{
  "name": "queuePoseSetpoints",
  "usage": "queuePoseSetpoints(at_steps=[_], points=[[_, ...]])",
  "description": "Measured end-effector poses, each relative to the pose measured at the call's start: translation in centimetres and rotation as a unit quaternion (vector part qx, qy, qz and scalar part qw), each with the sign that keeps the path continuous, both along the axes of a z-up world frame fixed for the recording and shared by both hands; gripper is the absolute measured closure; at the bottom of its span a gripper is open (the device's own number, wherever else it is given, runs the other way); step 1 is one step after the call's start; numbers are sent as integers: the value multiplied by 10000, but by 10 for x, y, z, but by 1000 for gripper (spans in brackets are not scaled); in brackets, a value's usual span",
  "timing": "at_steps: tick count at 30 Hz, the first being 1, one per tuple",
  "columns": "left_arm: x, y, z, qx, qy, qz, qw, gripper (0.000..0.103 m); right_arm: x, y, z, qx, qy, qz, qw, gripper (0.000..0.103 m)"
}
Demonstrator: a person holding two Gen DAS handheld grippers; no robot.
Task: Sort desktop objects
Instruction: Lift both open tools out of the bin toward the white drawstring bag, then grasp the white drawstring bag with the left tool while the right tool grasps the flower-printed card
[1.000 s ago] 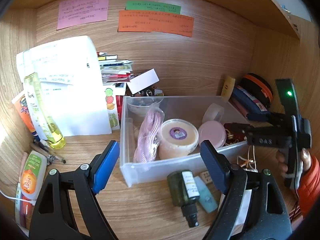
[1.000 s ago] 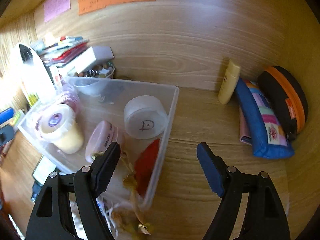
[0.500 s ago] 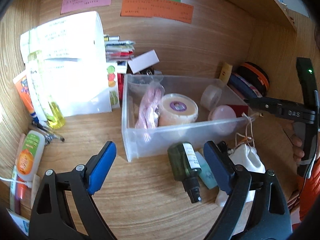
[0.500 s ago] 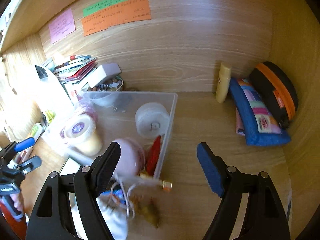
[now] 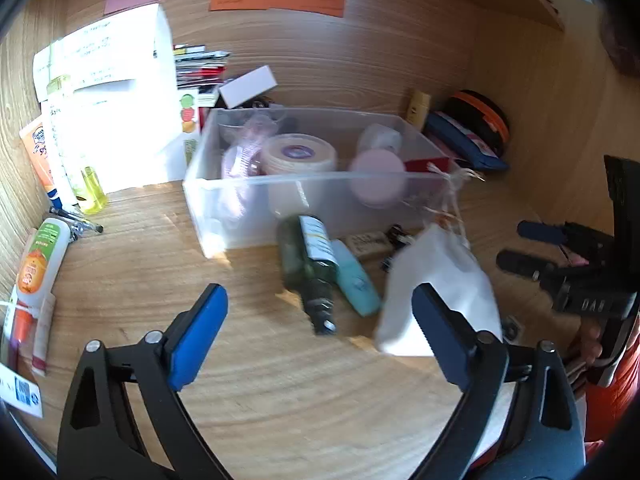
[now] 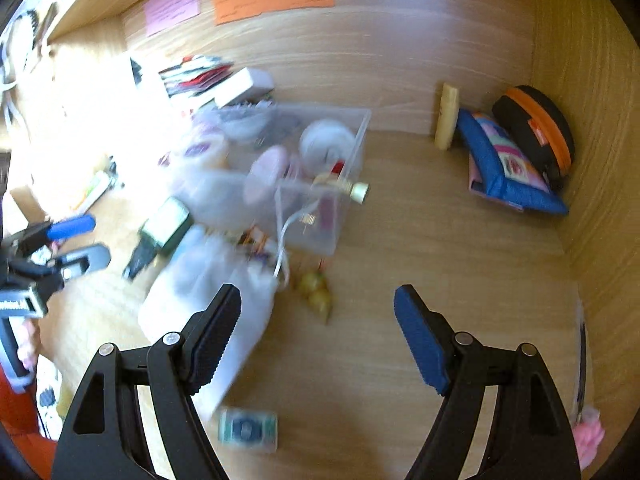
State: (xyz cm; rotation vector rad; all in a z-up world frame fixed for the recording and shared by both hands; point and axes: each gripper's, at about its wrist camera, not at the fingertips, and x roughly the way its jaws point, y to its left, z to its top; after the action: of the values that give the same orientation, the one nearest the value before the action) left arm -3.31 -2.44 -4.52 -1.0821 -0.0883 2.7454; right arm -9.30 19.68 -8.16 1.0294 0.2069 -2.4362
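Note:
A clear plastic bin point(image 5: 320, 184) point(image 6: 320, 220) on the wooden desk holds a cream tub point(image 5: 298, 154), a pink round case point(image 5: 376, 180) and a pink bundle point(image 5: 240, 160). In front of it lie a dark green spray bottle point(image 5: 310, 268), a teal tube point(image 5: 356, 278) and a white drawstring pouch point(image 5: 436, 284) point(image 6: 208, 284). My left gripper point(image 5: 320, 332) hovers over these with its jaws opening and nothing between them. My right gripper point(image 6: 318, 332) stands open over bare desk beside the pouch, holding nothing; it also shows at the right of the left wrist view, right gripper point(image 5: 536, 248).
White papers point(image 5: 108, 100), a yellow bottle point(image 5: 90, 188), an orange tube point(image 5: 38, 152) and a green-orange tube point(image 5: 40, 264) crowd the left. A blue pouch point(image 6: 508, 168), a black-orange case point(image 6: 536, 132) and a cream tube point(image 6: 446, 118) sit back right. A small teal packet point(image 6: 248, 428) lies near.
Both grippers have drawn back from the bin, so more of the desk in front of it shows. The left jaws have spread wider. The white pouch has come into view.

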Motion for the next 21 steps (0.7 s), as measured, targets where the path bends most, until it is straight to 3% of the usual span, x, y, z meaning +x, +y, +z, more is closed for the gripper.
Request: queuePoseSetpoints(at_steps=[9, 17, 20, 21], points=[[27, 28, -10, 75, -23, -104, 9999, 7, 53, 1, -29, 287, -51, 511, 9983, 26], [31, 44, -15, 197, -162, -287, 9993, 7, 74, -2, -46, 436, 174, 617, 9970, 28], [25, 53, -14, 156, -183, -379, 9990, 6, 74, -3, -48, 359, 190, 638, 9971, 35], [23, 55, -14, 137, -183, -402, 9989, 6, 73, -4, -48, 319, 169, 677, 9971, 44]])
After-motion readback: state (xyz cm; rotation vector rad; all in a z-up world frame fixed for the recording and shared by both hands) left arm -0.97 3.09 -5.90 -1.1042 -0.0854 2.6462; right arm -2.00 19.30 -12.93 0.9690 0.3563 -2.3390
